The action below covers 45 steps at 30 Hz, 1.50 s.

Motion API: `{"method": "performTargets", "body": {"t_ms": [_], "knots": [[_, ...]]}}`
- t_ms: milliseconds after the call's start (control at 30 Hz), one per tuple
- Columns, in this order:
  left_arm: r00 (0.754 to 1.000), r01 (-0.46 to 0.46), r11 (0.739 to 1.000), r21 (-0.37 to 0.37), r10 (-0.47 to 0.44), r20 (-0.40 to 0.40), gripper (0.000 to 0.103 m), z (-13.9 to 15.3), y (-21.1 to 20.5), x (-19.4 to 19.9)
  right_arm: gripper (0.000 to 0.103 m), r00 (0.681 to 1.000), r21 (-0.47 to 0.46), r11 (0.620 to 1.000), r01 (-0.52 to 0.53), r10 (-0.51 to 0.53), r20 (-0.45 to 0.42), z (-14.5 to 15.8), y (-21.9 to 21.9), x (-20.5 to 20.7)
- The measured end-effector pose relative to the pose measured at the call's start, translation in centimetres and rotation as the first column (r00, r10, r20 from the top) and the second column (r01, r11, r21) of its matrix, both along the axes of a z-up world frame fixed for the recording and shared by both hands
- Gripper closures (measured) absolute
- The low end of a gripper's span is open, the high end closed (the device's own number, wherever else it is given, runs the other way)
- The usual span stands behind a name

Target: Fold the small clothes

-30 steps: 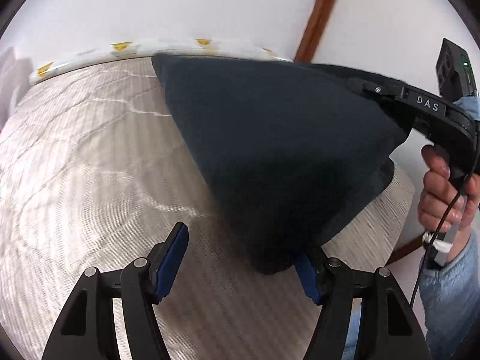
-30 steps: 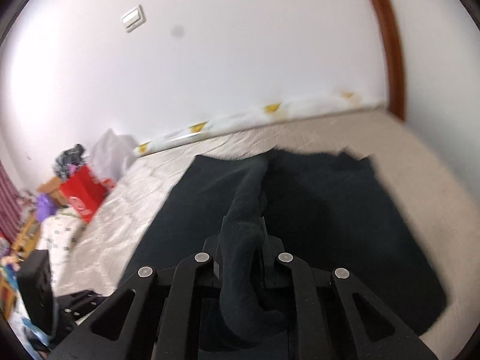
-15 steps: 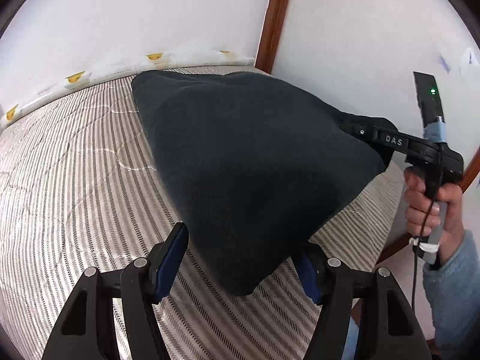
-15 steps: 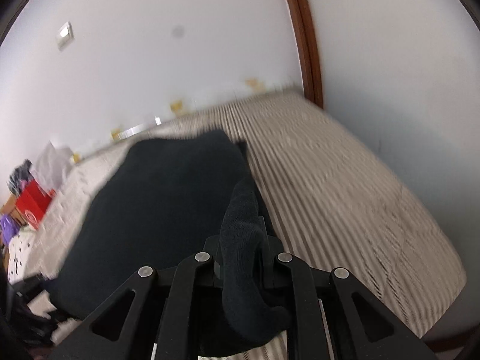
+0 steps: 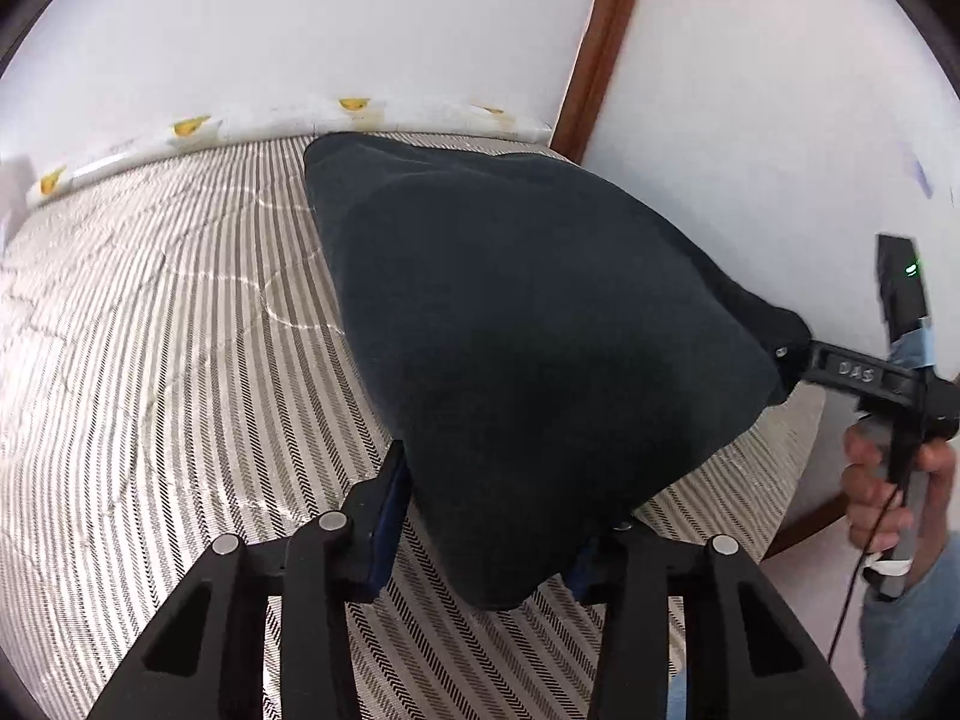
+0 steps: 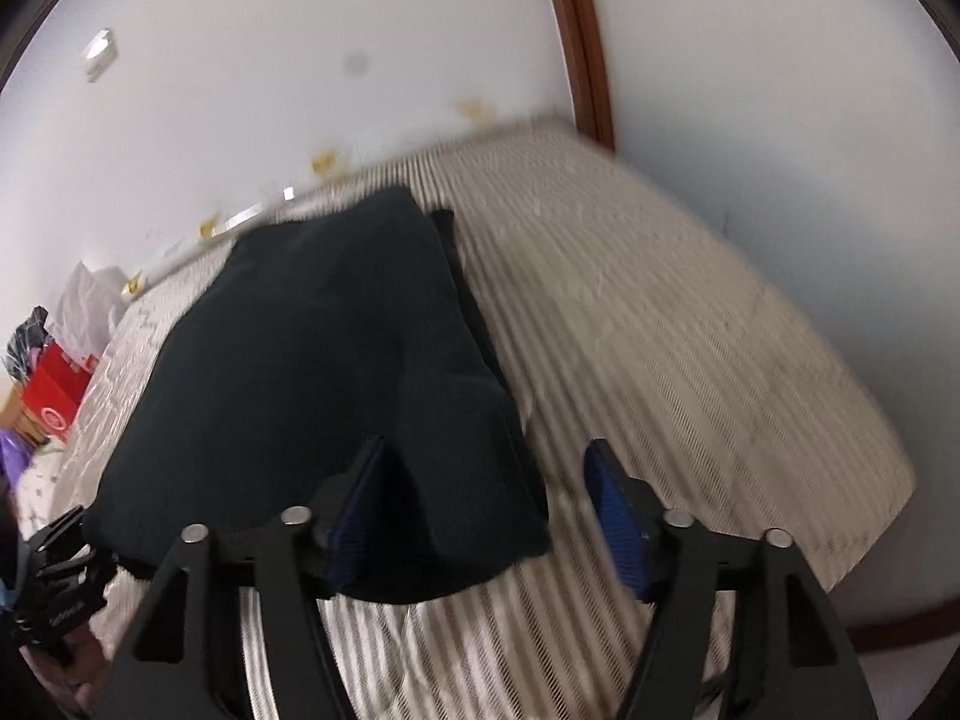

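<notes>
Left wrist view: the dark garment lies folded on the striped mattress near its far right corner, its near corner between the closing left gripper. The right gripper is opening, pads off the cloth.

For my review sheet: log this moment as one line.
dark garment on striped mattress | left gripper closing, garment corner between | right gripper opening, garment corner between

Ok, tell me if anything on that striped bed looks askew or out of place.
Only the fold: the dark garment is not squared, since a lower layer's edge sticks out past the top layer along its right side in the right wrist view. Nothing looks spilled or damaged on the striped mattress.
</notes>
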<state>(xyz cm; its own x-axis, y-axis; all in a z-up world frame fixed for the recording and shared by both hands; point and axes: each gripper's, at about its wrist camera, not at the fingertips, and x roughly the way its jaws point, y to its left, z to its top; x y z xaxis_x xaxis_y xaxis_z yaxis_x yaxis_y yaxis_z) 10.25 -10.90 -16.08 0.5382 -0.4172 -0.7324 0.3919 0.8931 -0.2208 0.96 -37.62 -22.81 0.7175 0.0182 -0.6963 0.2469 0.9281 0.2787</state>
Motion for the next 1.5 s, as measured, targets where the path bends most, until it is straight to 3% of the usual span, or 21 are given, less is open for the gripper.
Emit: {"method": "performTargets", "body": {"t_ms": [167,200,233,267,300,400,567,767,900,1067,1267,1400,1500], "knots": [[1.0,-0.005,0.999,-0.04,0.005,0.004,0.071,0.3,1.1,-0.1,0.035,1.0,0.041,0.999,0.008,-0.008,0.008,-0.8,0.3,1.6],[1.0,-0.006,0.998,-0.056,0.006,0.001,0.072,0.2,1.4,0.0,0.054,0.999,0.047,0.998,-0.032,0.031,0.03,-0.7,0.8,1.9],[1.0,-0.014,0.998,-0.068,0.014,0.0,0.074,0.2,1.8,0.1,0.067,0.997,0.052,0.997,-0.064,0.061,0.045,-0.6,1.1,1.9],[1.0,-0.018,0.997,-0.074,0.018,-0.002,0.074,0.2,2.2,0.4,0.079,0.995,0.011,0.997,-0.076,0.075,0.059,-0.1,1.9,2.1],[1.0,-0.021,0.997,-0.079,0.02,-0.004,0.076,0.2,2.4,0.8,0.081,0.995,-0.042,0.996,-0.083,0.085,0.055,0.4,2.8,2.6],[0.998,-0.054,0.994,-0.097,0.055,0.005,0.079,0.5,4.4,1.5,0.083,0.994,-0.093,0.991,-0.097,0.102,0.047,1.0,4.5,3.8],[0.989,-0.149,0.98,-0.133,0.15,0.0,0.081,0.7,8.8,3.4,0.084,0.986,-0.087,0.985,-0.148,0.154,0.065,1.7,7.9,6.8],[0.964,-0.26,0.961,-0.092,0.265,0.038,0.082,1.4,14.3,4.8,0.084,0.968,-0.073,0.971,-0.23,0.235,0.083,2.6,12.9,11.0],[0.944,-0.327,0.943,-0.068,0.329,0.023,0.082,0.7,17.4,4.5,0.084,0.948,-0.086,0.951,-0.295,0.303,0.101,3.4,16.4,13.5],[0.947,-0.322,0.946,-0.019,0.322,-0.002,0.082,-0.3,17.9,4.0,0.084,0.933,-0.107,0.937,-0.333,0.344,0.109,3.8,18.3,13.7],[0.957,-0.292,0.954,0.064,0.291,0.021,0.082,-0.1,16.3,3.4,0.084,0.913,-0.122,0.922,-0.367,0.382,0.142,3.3,16.6,10.7],[0.959,-0.282,0.952,0.116,0.282,0.023,0.081,-0.1,15.4,3.6,0.083,0.917,-0.09,0.926,-0.367,0.376,0.136,2.4,15.8,10.5],[0.96,-0.279,0.955,0.103,0.281,-0.005,0.08,0.2,15.9,3.5,0.078,0.926,-0.111,0.929,-0.352,0.363,0.105,3.3,16.0,10.7]]}}
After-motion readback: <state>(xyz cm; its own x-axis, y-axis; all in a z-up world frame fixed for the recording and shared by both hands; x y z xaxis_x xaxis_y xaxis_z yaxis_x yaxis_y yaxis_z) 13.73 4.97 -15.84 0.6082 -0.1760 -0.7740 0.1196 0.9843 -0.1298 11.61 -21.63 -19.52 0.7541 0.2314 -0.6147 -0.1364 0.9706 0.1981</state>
